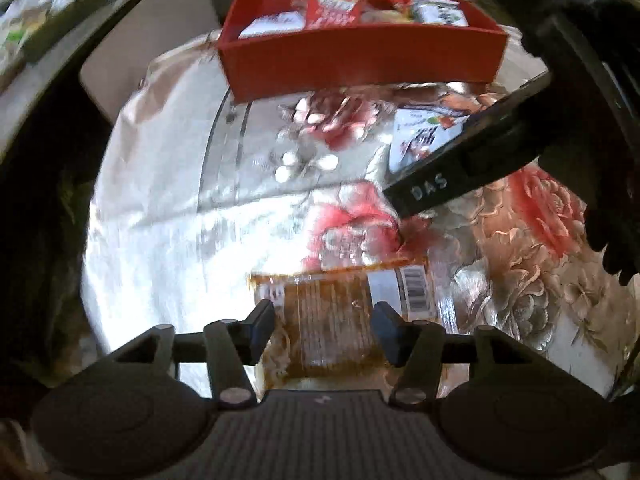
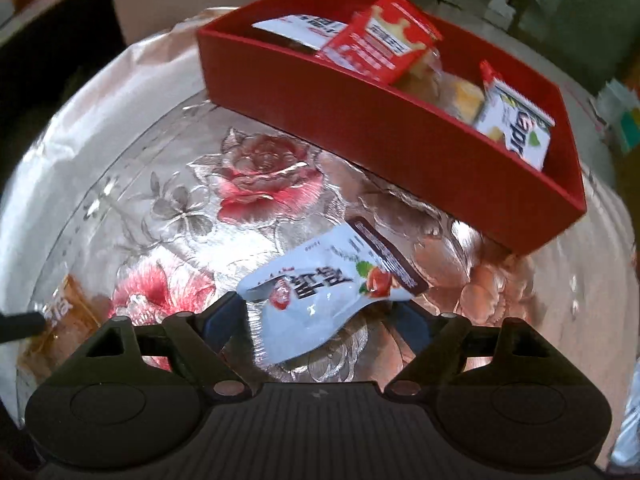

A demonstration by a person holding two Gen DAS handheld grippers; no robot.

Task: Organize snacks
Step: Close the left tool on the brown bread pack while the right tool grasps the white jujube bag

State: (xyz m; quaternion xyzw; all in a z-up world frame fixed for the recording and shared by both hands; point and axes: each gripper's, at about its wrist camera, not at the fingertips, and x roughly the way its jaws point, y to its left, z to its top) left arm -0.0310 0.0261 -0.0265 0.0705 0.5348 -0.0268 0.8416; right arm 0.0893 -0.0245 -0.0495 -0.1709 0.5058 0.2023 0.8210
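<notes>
An orange see-through snack packet point(image 1: 332, 312) with a barcode lies on the flowered tablecloth. My left gripper point(image 1: 324, 320) points down at it and its pads press the packet's middle from both sides. In the right wrist view the same orange packet point(image 2: 64, 312) shows at far left with one left finger point(image 2: 20, 326) beside it. A white pouch with a red fruit picture point(image 2: 320, 292) lies between the spread fingers of my right gripper point(image 2: 316, 314), which is open. The left wrist view shows that white pouch point(image 1: 416, 136) under a black right finger point(image 1: 428, 188).
A red tray point(image 2: 400, 152) stands behind the pouch; it holds a red packet point(image 2: 380, 48) and white packets point(image 2: 516, 128). The same red tray point(image 1: 360, 64) is at the top of the left wrist view. A black-gloved hand point(image 1: 608, 240) is at the right. The table drops off at the left.
</notes>
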